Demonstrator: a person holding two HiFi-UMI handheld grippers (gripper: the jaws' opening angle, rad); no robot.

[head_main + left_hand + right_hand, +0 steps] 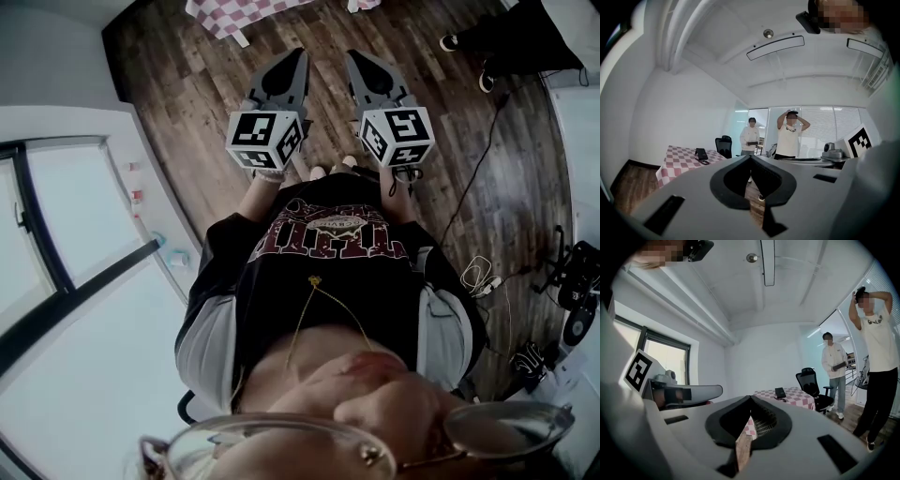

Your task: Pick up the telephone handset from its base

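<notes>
A black telephone [701,153] lies on a table with a red-and-white checked cloth [677,161], far ahead of both grippers. In the right gripper view the telephone [780,392] shows on the same table [792,397]. I cannot tell the handset from its base at this distance. My left gripper [750,157] points level at the room, jaws shut and empty. My right gripper [750,398] also points level, tips together, nothing held. In the head view the left gripper [300,54] and the right gripper [352,56] sit side by side over the wooden floor, short of the table's corner [239,14].
A black office chair [724,143] stands behind the table. Two people [751,136] [790,133] stand beyond it near the blinds. Cables and a power strip [483,277] lie on the floor to my right. A window [56,234] runs along my left.
</notes>
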